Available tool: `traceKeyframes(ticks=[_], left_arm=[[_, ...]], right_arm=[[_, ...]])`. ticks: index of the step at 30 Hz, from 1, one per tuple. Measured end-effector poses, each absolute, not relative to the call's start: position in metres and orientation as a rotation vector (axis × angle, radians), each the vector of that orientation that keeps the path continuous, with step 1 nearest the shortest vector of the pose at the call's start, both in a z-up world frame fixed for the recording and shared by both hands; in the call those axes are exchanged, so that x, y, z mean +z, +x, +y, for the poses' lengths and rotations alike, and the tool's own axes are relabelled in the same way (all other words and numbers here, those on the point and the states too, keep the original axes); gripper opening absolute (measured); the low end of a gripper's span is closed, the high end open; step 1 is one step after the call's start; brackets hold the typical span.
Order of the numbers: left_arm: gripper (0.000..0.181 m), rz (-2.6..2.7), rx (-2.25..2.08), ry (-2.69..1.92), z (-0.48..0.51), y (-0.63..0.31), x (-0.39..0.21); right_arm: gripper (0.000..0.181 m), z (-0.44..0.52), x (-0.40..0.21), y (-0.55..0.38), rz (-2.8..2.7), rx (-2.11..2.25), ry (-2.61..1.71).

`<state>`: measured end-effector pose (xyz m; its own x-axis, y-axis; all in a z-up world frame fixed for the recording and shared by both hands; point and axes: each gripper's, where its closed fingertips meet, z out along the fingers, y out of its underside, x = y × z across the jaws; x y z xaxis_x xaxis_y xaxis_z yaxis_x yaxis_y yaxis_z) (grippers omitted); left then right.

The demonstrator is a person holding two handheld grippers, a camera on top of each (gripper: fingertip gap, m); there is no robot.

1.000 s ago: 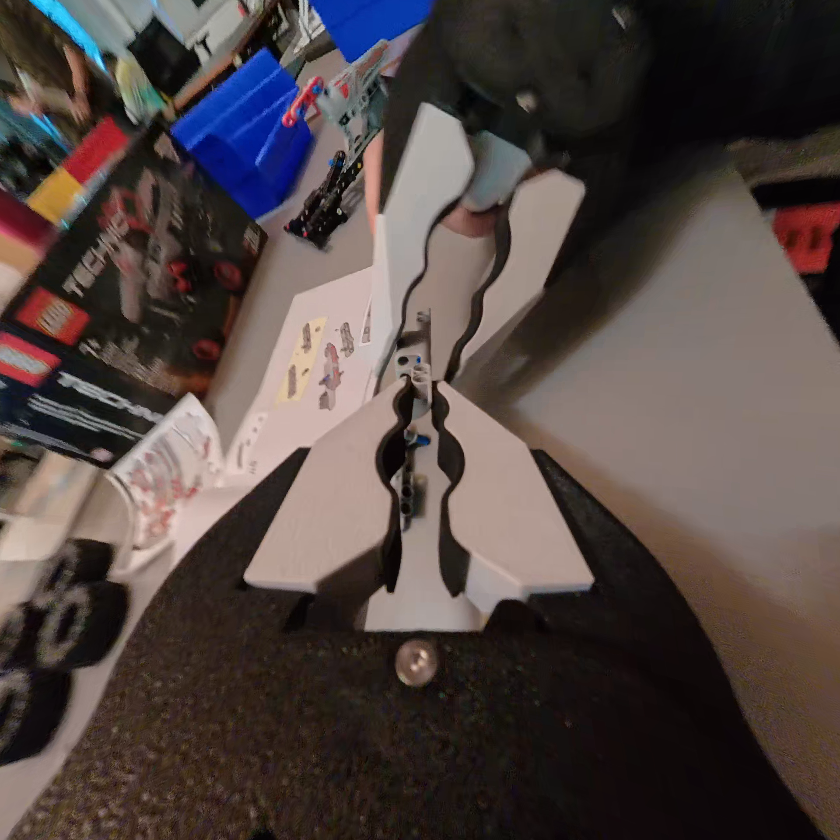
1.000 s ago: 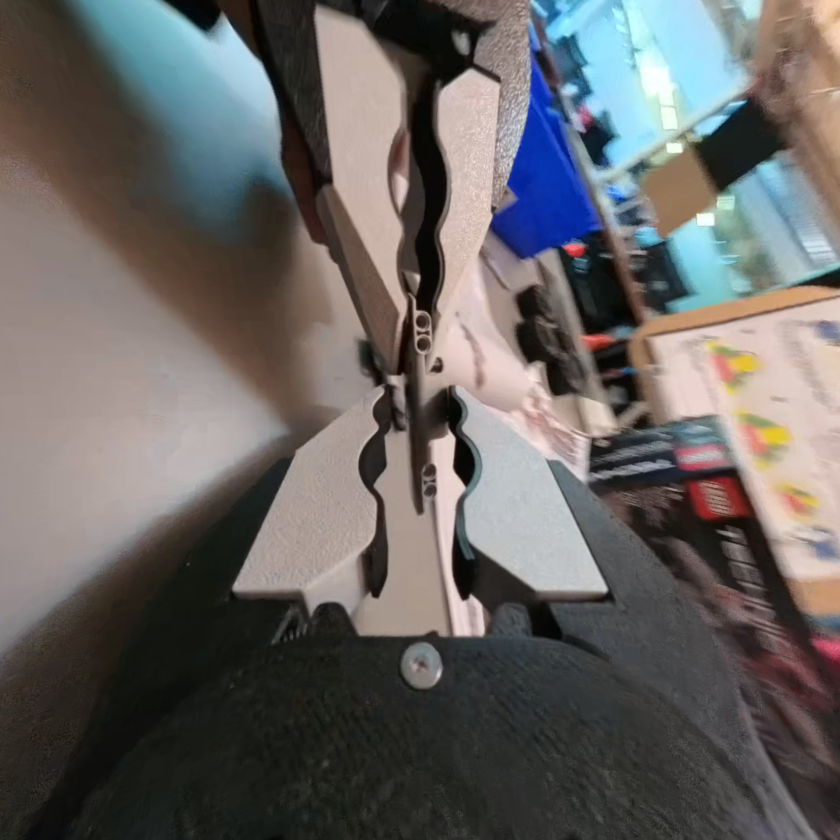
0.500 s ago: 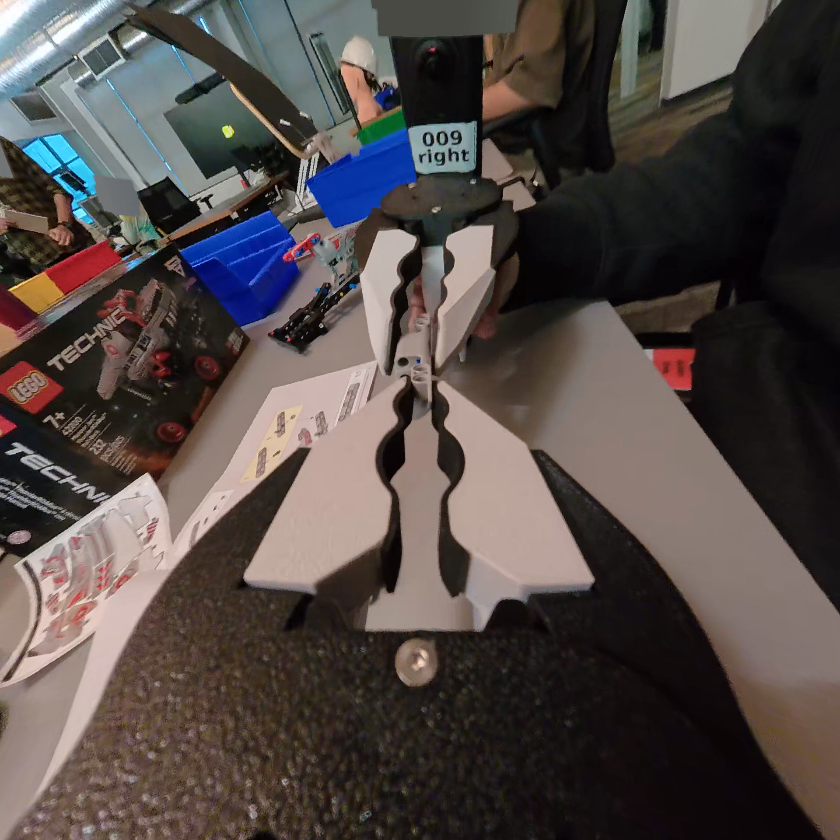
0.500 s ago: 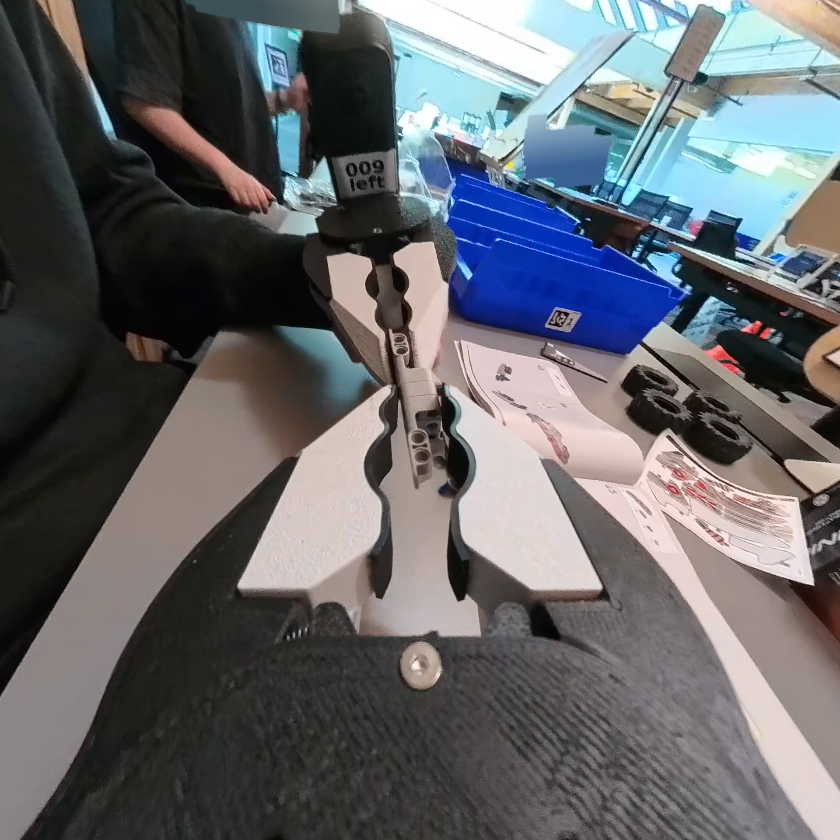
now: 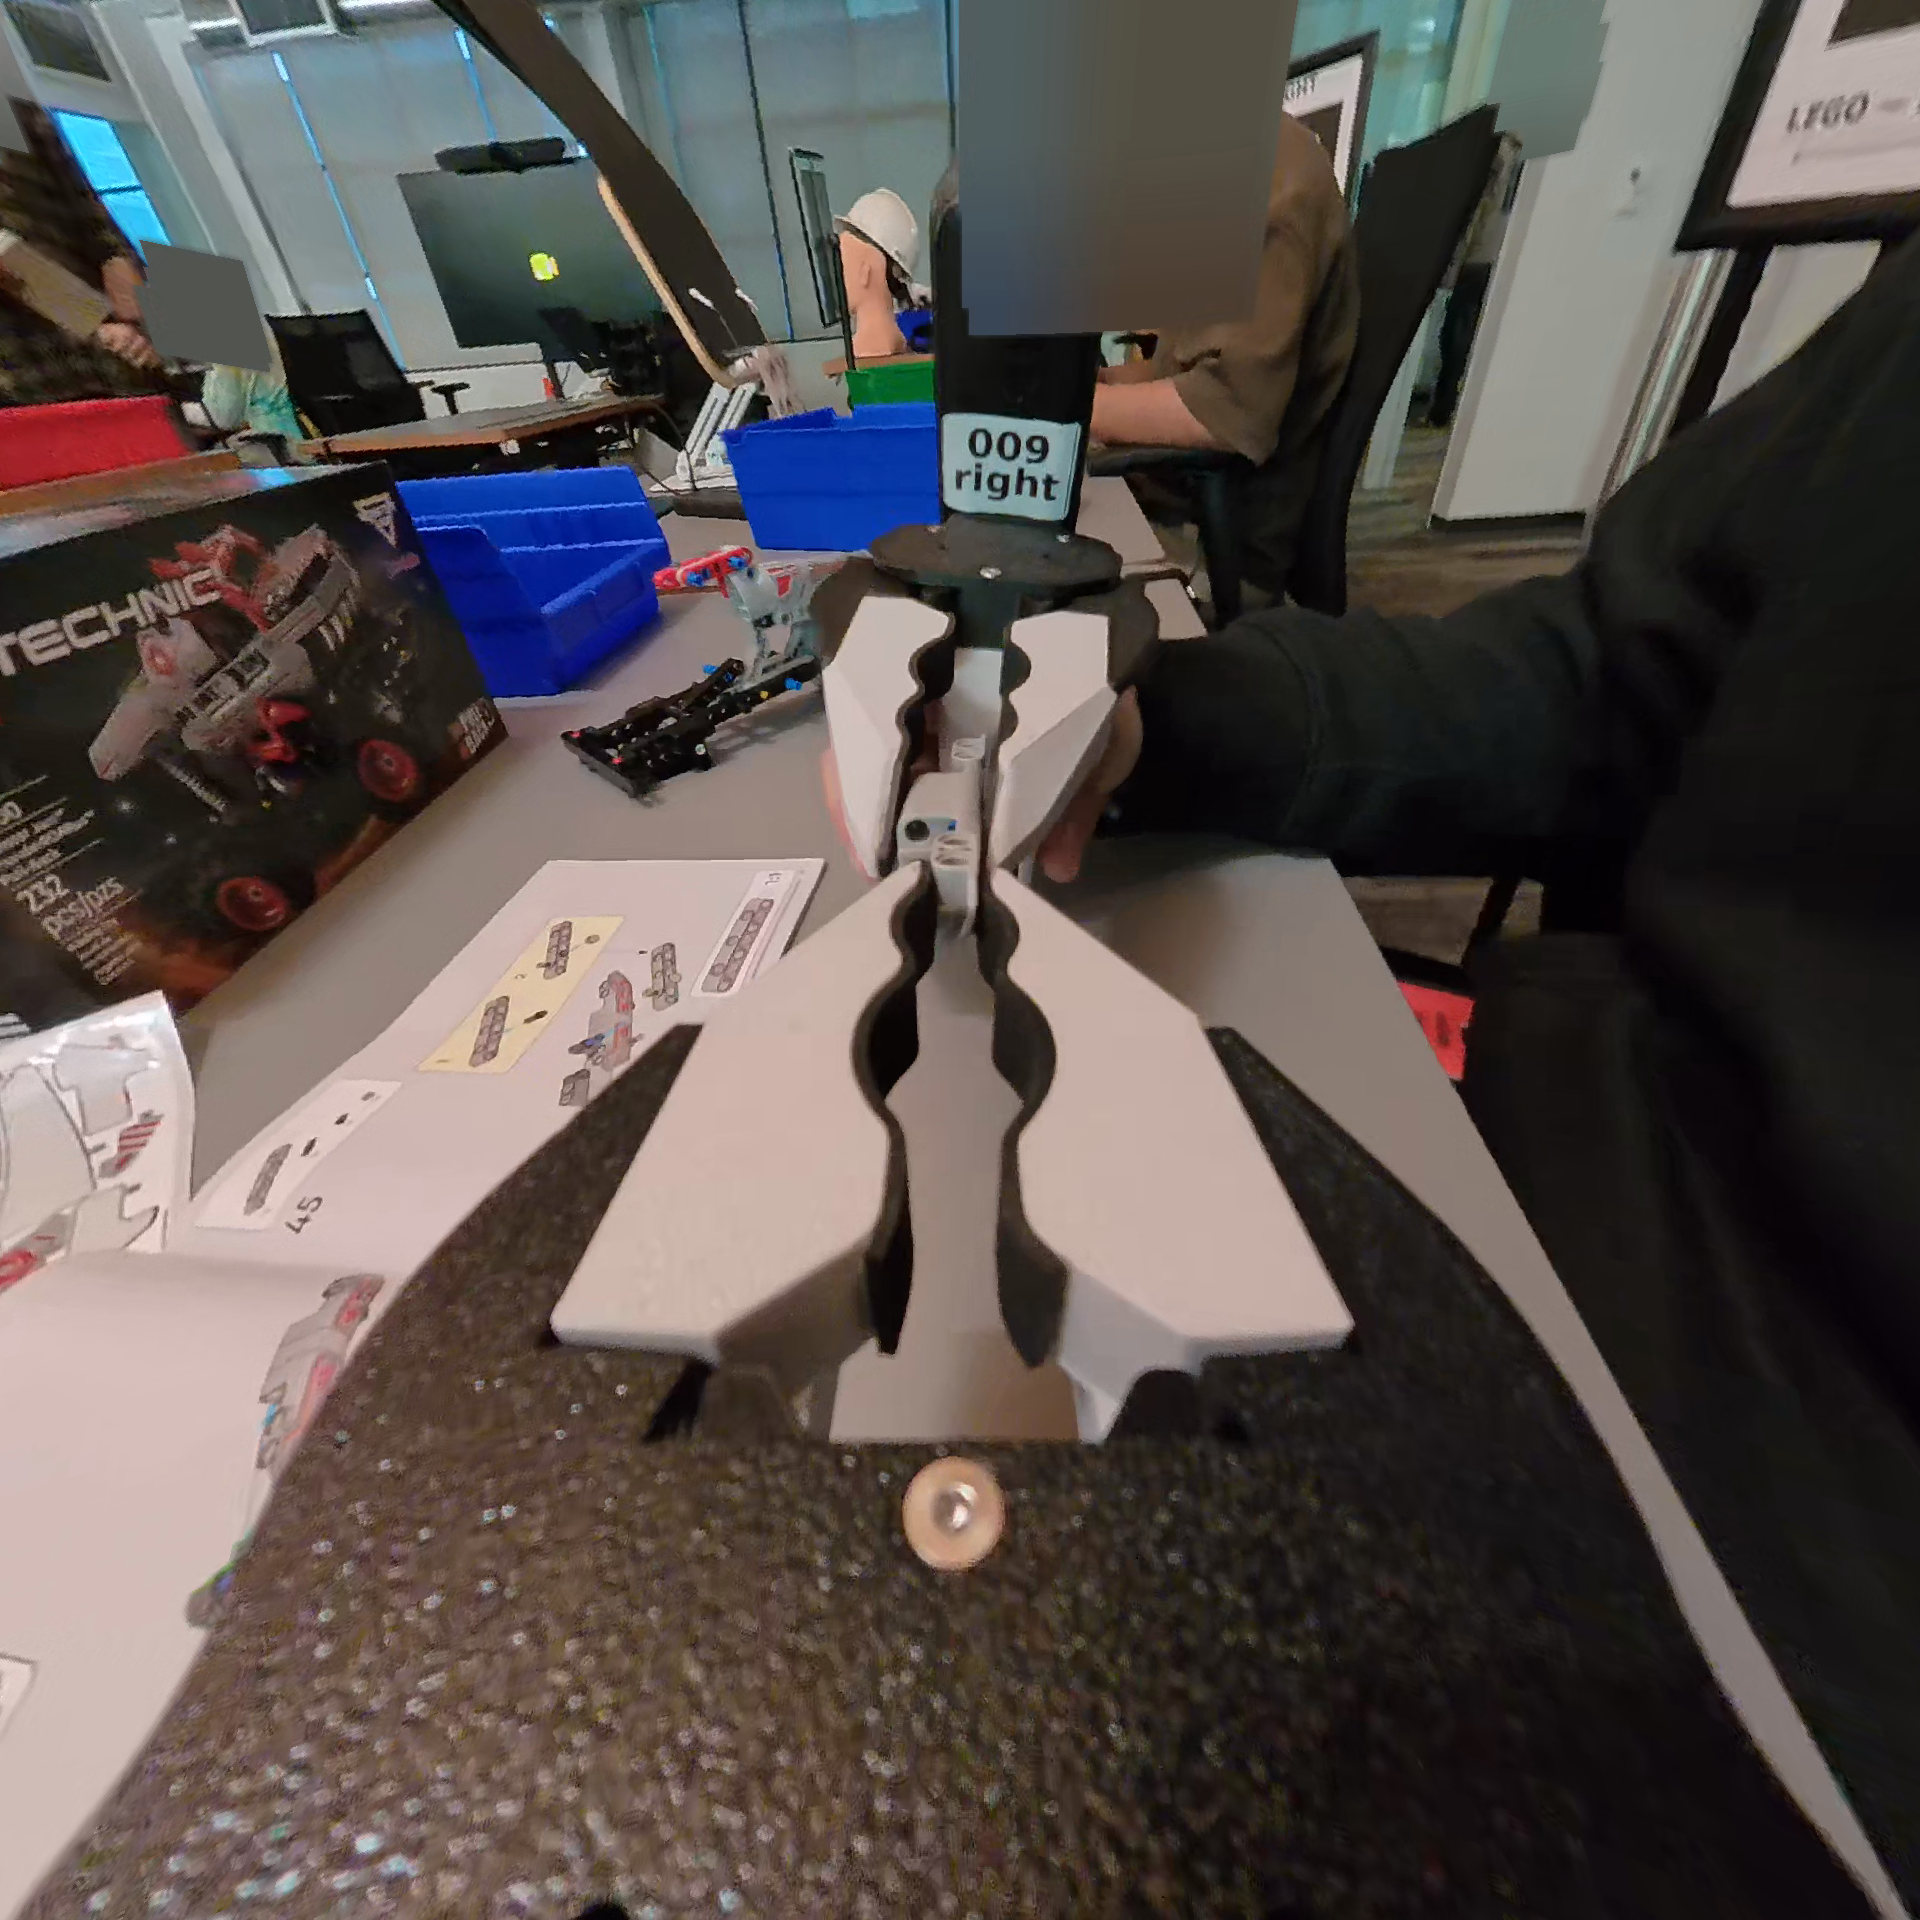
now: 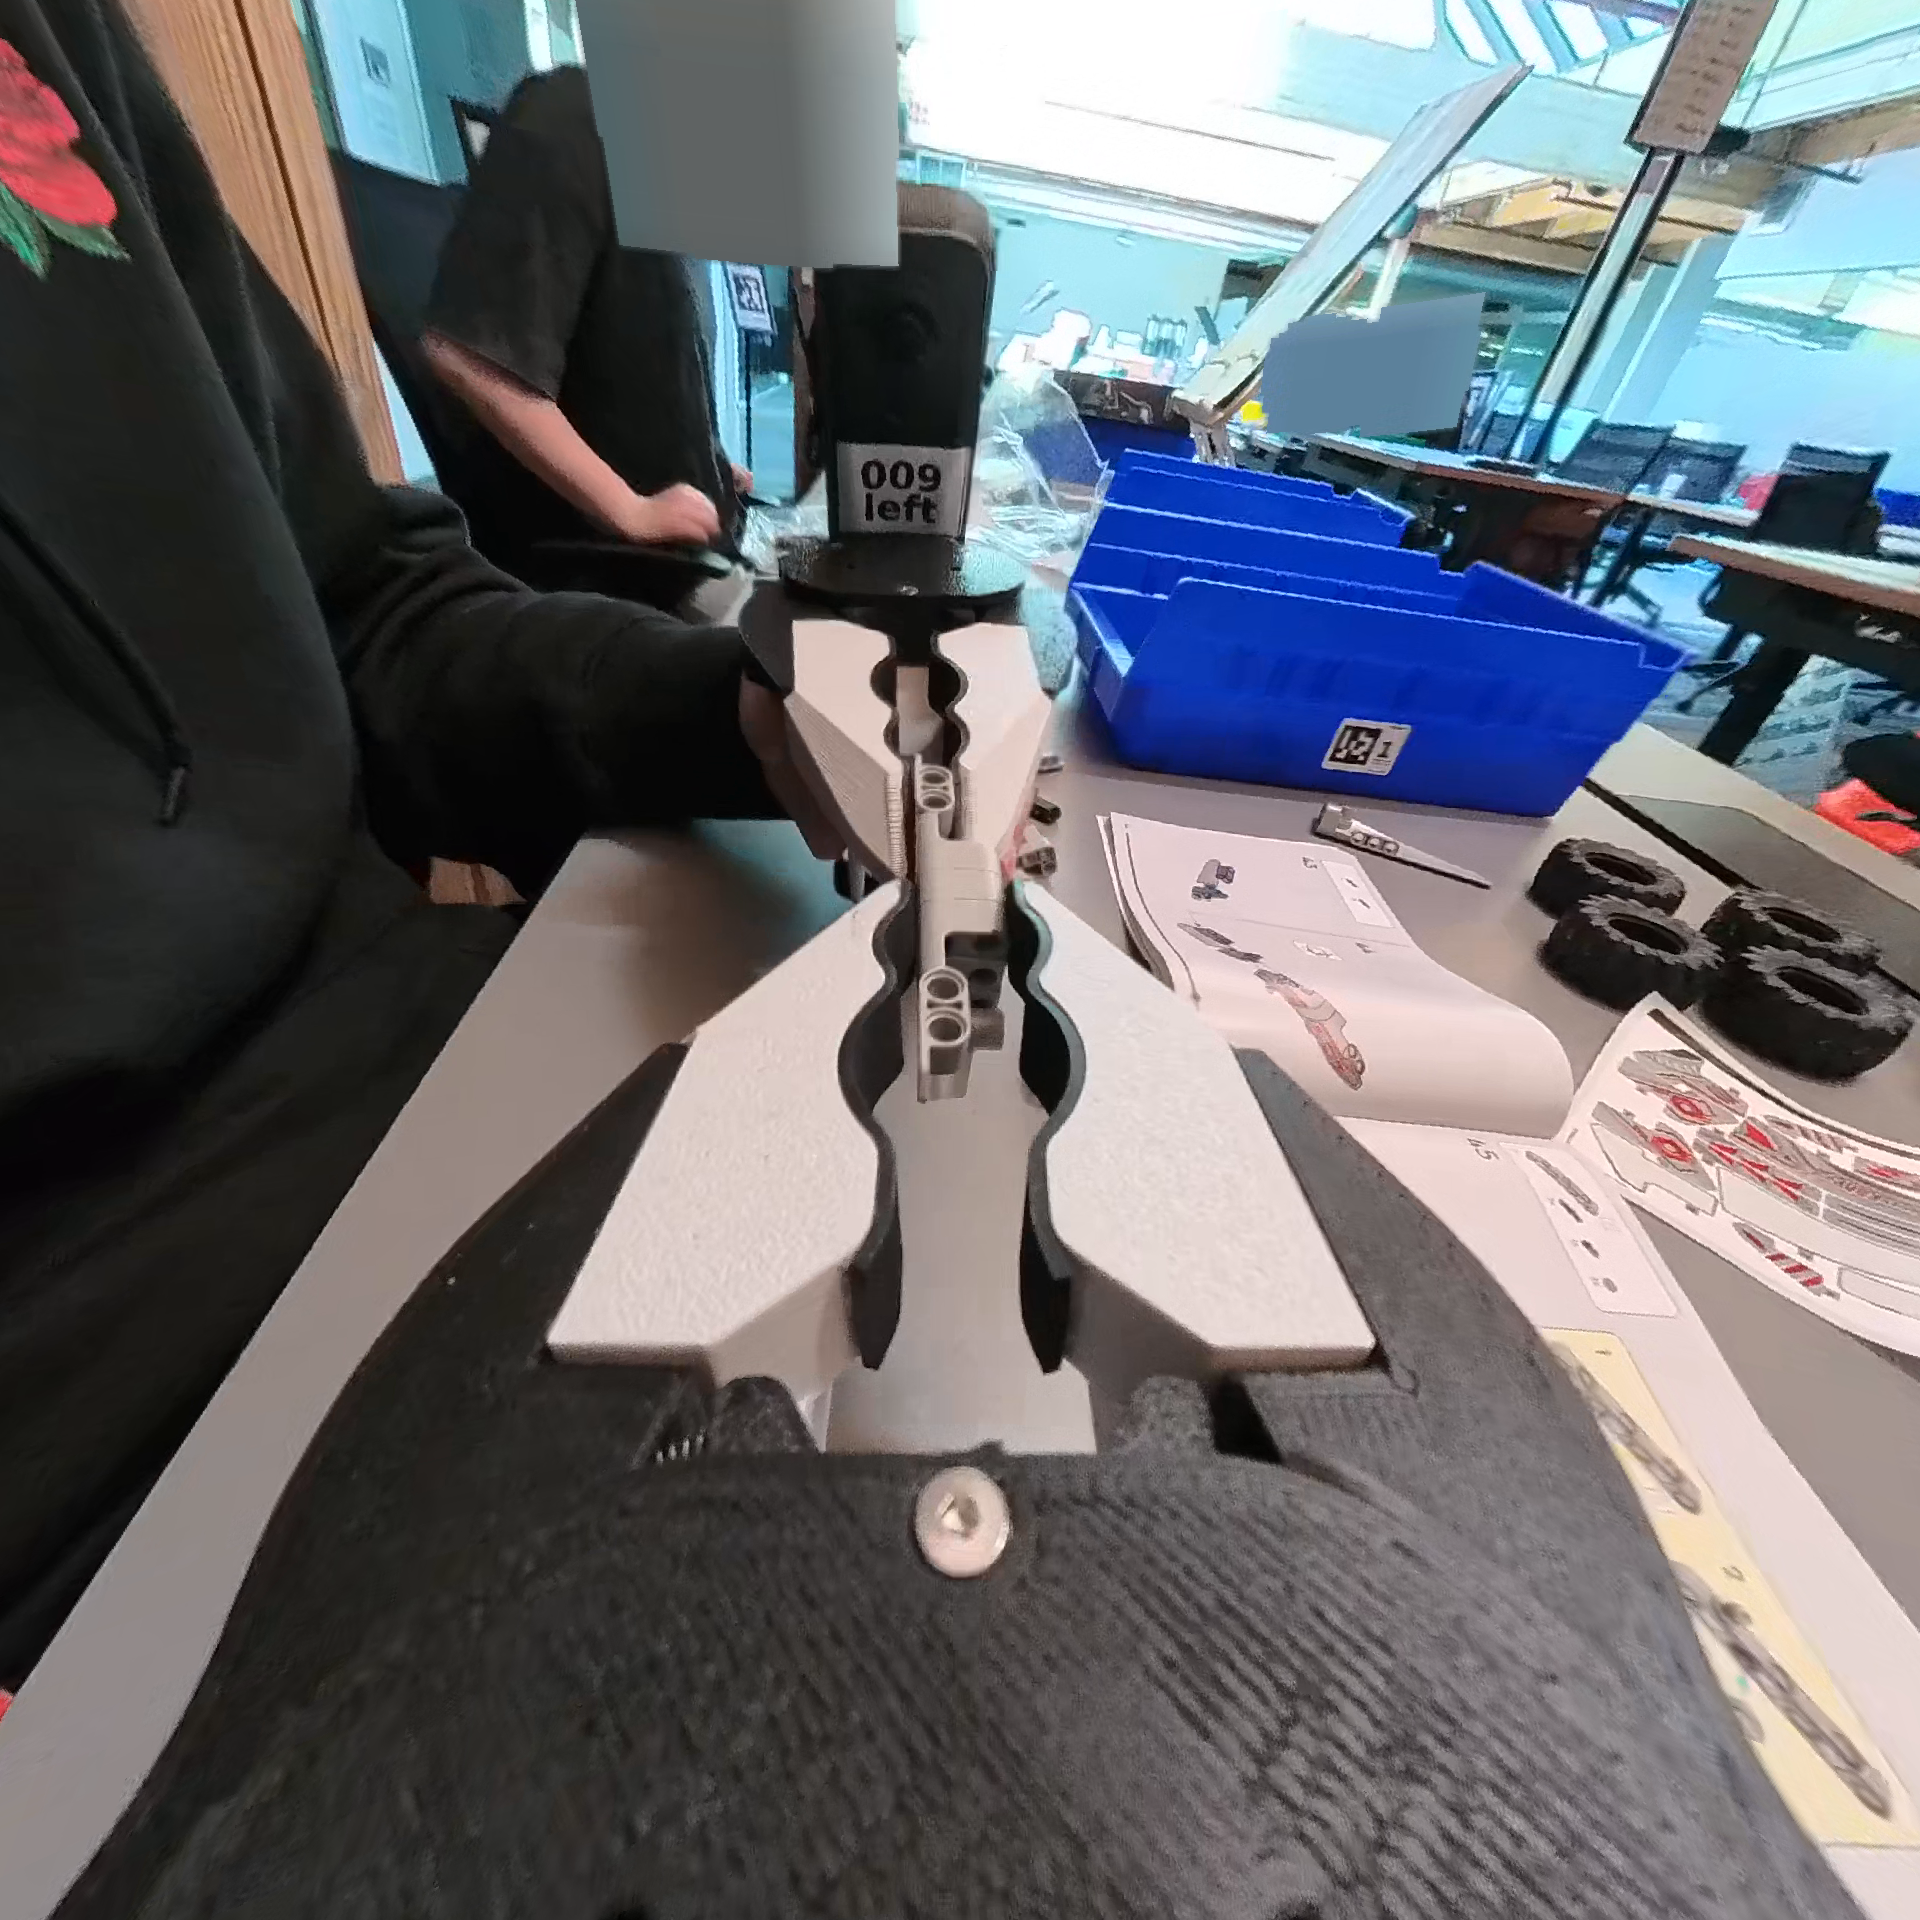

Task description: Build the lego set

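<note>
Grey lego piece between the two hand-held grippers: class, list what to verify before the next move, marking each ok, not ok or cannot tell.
1. Left hand-held gripper shut on the grey lego piece: ok.
2. Right hand-held gripper shut on it too: ok.
3. Both grippers face tip to tip, aligned: ok.
4. Piece held above the table, not resting on it: ok.
5. Instruction booklet open in view: ok.
6. Joint fully seated: cannot tell.

Lego box (image 5: 208, 727) cut off at left edge; piece (image 5: 951, 852) partly hidden btwn grippers.
</note>
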<state>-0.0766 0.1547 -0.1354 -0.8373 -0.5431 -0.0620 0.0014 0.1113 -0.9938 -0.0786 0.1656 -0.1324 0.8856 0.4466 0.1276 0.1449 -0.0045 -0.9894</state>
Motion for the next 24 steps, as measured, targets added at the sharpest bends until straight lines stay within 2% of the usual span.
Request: traceKeyframes(ticks=[10,12,18,24], left_arm=[[0.005,1.932,-1.877,-0.622,0.153,-0.074,-0.128],[0.02,1.97,-1.867,-0.642,0.156,-0.075,-0.13],[0.025,2.184,-1.388,-0.824,0.216,-0.065,-0.168],[0.032,2.371,-1.084,-0.651,0.214,-0.067,-0.209]], right_arm=[[0.016,0.164,-0.125,-0.074,-0.437,0.362,-1.536],[0.016,0.16,-0.129,-0.071,-0.444,0.357,-1.573],[0.015,0.14,-0.132,-0.044,-0.407,0.384,-1.602],[0.015,0.148,-0.142,-0.041,-0.406,0.43,-1.686]])
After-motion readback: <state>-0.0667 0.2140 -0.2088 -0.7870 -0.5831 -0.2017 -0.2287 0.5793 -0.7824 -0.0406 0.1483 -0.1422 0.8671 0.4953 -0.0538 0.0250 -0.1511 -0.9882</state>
